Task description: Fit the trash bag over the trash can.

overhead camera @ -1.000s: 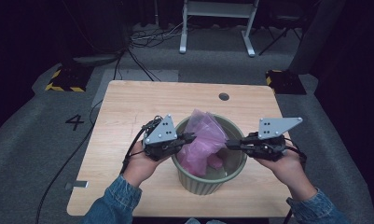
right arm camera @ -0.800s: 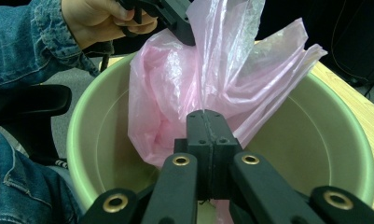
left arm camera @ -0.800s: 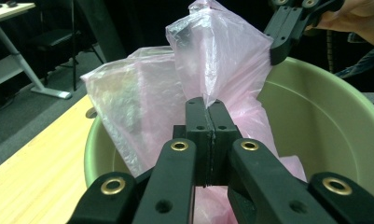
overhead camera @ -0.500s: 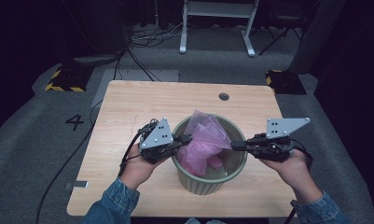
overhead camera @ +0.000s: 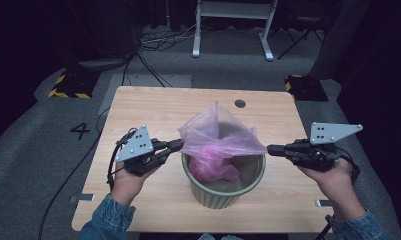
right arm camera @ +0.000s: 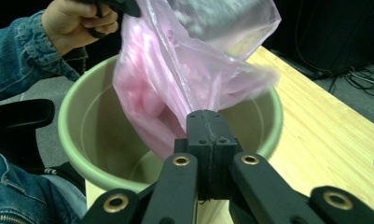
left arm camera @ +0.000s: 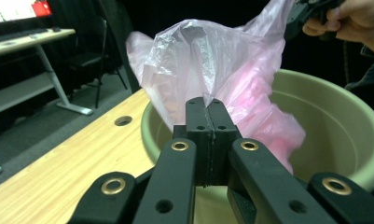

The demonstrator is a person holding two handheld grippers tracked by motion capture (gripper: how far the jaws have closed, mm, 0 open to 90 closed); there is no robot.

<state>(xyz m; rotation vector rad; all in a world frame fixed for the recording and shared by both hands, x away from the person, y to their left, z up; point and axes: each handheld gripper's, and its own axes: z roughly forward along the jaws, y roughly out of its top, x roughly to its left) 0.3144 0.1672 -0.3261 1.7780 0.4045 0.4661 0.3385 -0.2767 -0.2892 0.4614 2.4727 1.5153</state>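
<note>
Pink bag (overhead camera: 215, 140): stretched over green bin (overhead camera: 223, 190)
Left gripper (overhead camera: 180, 145): clamped on bag's edge
Right gripper (overhead camera: 269, 149): clamped on opposite edge

Both black grippers (overhead camera: 175, 145) (overhead camera: 273, 149) carry grey three-cornered plates, brass-coloured rivets, apparently black cables; denim sleeves (overhead camera: 108, 220).

Light wooden table (overhead camera: 138, 107) with a round hole (overhead camera: 240, 103), green bucket (overhead camera: 223, 192) standing on it
</note>
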